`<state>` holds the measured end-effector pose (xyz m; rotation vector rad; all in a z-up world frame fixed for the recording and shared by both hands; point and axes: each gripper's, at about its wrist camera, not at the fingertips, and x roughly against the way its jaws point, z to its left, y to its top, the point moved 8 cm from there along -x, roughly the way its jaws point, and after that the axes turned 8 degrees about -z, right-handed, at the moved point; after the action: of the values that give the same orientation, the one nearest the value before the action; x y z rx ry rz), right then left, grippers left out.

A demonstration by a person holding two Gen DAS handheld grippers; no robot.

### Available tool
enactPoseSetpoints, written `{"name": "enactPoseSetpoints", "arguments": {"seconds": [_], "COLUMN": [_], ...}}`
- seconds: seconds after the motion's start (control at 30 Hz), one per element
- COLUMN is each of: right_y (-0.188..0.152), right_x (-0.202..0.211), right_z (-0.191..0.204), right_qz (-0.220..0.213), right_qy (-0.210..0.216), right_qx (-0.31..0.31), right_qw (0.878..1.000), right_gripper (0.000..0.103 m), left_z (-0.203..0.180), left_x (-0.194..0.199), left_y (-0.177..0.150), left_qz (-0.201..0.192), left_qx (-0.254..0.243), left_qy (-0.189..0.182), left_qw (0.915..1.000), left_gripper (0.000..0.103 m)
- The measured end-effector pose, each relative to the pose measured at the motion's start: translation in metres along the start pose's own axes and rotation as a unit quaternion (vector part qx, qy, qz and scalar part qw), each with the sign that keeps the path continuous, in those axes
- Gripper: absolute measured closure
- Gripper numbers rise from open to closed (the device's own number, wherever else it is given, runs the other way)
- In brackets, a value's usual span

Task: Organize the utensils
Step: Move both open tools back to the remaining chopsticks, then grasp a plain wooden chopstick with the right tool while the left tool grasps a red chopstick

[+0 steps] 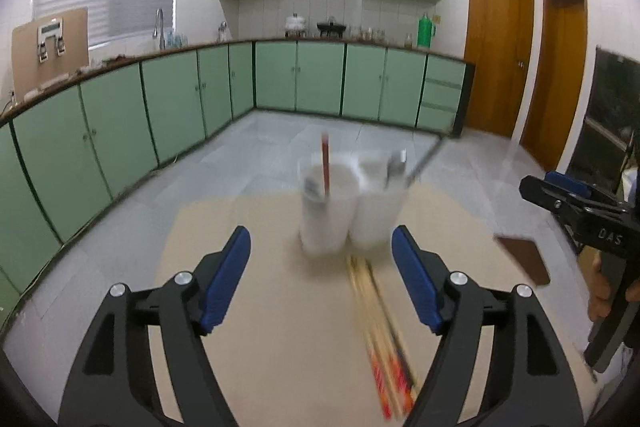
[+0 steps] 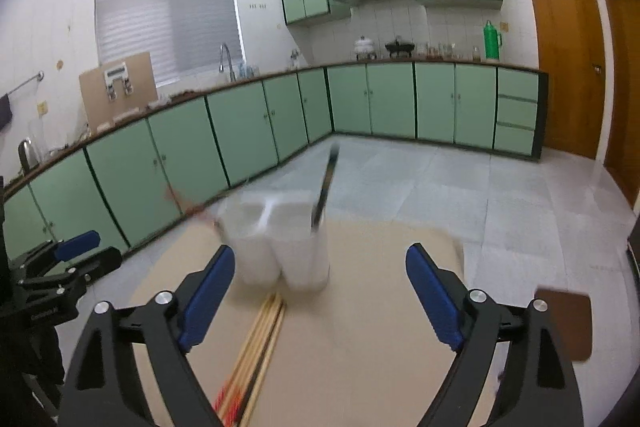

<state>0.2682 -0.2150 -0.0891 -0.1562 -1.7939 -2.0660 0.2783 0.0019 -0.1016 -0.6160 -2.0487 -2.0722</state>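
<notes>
left wrist view: the left hand-held gripper (image 1: 321,275) stands wide open with nothing between its blue pads, pointing down at the tabletop (image 1: 240,227). the bundle of chopsticks (image 1: 378,331) lies on the tabletop between the jaws, nearer the right pad, running from the near edge up to the two white cups (image 1: 352,211) at the far side. each cup already holds a utensil. to do this step well, i judge the gripper should centre on the bundle before closing, and stay clear of the cups.

right wrist view: the right hand-held gripper (image 2: 320,291) is also wide open and empty. the chopsticks (image 2: 260,343) lie toward its left pad, their far ends just beside the cups (image 2: 280,243). a brown board (image 2: 568,323) sits at the right. only one gripper should take the bundle, low and level, so no stick rolls loose.
</notes>
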Motion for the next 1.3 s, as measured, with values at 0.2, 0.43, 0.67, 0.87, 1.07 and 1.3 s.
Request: {"name": "enactPoseSetpoints", "arguments": {"seconds": [0.2,0.43,0.67,0.87,1.07,1.3], "right_y": [-0.088,-0.158,-0.197,-0.206,-0.204,-0.201], "right_x": [0.01,0.014,0.016,0.011,0.01,0.016], "right_z": [0.015,0.038,0.058,0.07,0.066,0.053], "right_qz": [0.069,0.129,0.169,0.186,0.188,0.178], "right_qy": [-0.005,-0.01,0.004,0.008,-0.017,-0.019], "right_qx": [-0.018,-0.012,0.002,0.019,0.043,0.024], "right_qw": [0.997,0.992,0.986,0.982,0.981,0.984], "right_gripper": [0.018,0.026,0.038,0.041,0.046,0.047], "left_z": [0.003,0.009,0.011,0.009,0.004,0.002], "left_x": [0.008,0.014,0.019,0.019,0.018,0.018], "left_y": [-0.093,-0.161,-0.183,-0.185,-0.189,-0.189], "left_qz": [0.085,0.148,0.168,0.17,0.173,0.172], "left_qx": [-0.003,-0.008,-0.003,-0.001,-0.003,0.0], "left_qy": [0.008,0.023,0.024,0.022,0.019,0.018], "left_qw": [0.9963,0.9888,0.9855,0.9853,0.9848,0.9849], "left_gripper": [0.031,0.032,0.032,0.031,0.031,0.031]}}
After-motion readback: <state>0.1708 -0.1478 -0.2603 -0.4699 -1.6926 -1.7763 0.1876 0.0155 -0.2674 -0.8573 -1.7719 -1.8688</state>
